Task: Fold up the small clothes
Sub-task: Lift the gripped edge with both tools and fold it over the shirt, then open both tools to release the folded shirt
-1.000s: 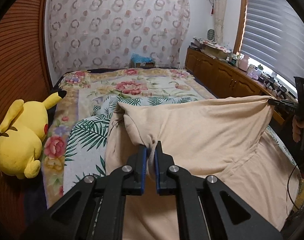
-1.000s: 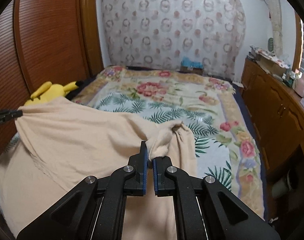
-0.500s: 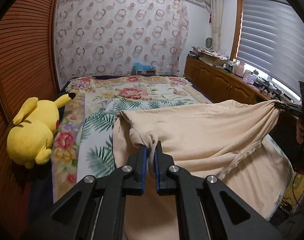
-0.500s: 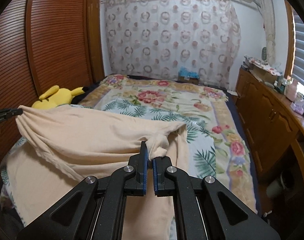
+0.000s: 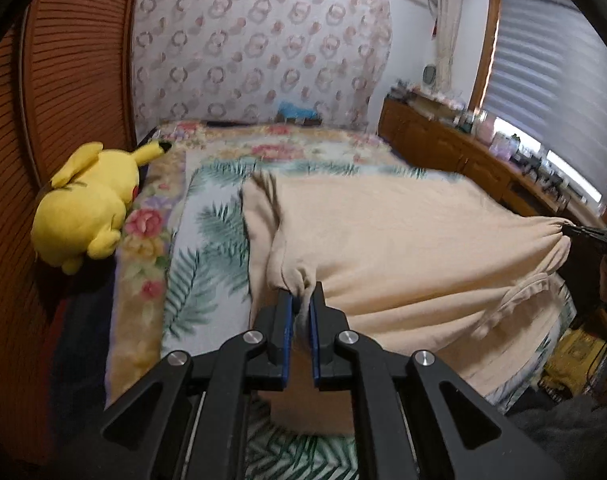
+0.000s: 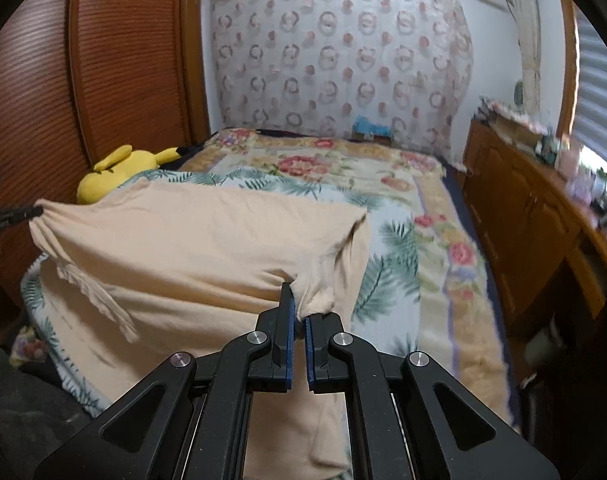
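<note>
The left gripper (image 5: 299, 300) pinches a bunched corner of the beige garment (image 5: 403, 248) between its blue pads, and the right gripper (image 6: 299, 308) pinches the opposite corner the same way. The garment hangs stretched between the two grippers above the bed (image 5: 207, 280), its lower part draping down onto the leaf-and-flower bedspread at the near end of the bed. A yellow plush toy (image 5: 87, 208) lies at the bed's left edge, against the wooden slatted door (image 5: 63, 80). A wooden cabinet (image 6: 523, 216) runs along the bed's right side.
</note>
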A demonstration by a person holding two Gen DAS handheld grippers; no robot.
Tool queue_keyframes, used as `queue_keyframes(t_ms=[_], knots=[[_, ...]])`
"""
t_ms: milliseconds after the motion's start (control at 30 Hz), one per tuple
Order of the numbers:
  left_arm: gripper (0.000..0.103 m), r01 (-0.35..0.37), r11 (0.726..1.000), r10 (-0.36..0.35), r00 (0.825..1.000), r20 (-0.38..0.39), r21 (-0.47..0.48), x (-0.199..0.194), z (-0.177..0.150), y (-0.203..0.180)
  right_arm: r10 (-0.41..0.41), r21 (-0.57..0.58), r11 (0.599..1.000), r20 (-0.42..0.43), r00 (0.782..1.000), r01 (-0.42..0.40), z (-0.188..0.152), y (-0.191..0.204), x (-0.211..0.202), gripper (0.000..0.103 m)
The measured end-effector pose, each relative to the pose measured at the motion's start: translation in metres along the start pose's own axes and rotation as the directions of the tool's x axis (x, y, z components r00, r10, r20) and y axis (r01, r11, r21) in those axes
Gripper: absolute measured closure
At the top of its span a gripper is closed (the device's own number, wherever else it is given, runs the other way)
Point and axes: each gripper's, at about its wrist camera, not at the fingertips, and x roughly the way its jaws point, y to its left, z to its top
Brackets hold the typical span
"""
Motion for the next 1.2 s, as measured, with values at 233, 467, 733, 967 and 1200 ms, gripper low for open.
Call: queue_keyframes(t_ms=[233, 467, 733, 967, 1200], knots=[[0.078, -0.024, 1.0, 0.024, 0.998, -0.059, 0.01, 0.016, -0.021, -0.005, -0.115, -0.034, 0.993, -0.119, 0.986, 0.112, -0.034, 0.007, 0.038, 0.09], [0.05, -0.034, 0.999, 0.034, 0.998, -0.052, -0.001, 0.014, -0.022, -0.003, -0.153, -0.053, 0.987, -0.028, 0.988, 0.151, -0.019, 0.003, 0.025, 0.054], [0.05, -0.099, 0.995, 0.098, 0.992, -0.082, -0.011, 0.028, -0.031, 0.002, -0.119, -0.034, 0.992, 0.04, 0.992, 0.12, -0.002, 0.02, 0.035, 0.045], [0.05, -0.128, 0.991, 0.124, 0.987, -0.107, -0.027, 0.037, -0.039, 0.008, -0.024, -0.076, 0.997, -0.037, 0.999, 0.021, -0.008, 0.052, 0.082, 0.044], [0.05, -0.137, 0.99, 0.134, 0.983, -0.127, -0.02, 0.044, -0.046, 0.007, 0.024, -0.088, 0.995, -0.111, 0.994, -0.034, -0.021, 0.068, 0.113, 0.043]])
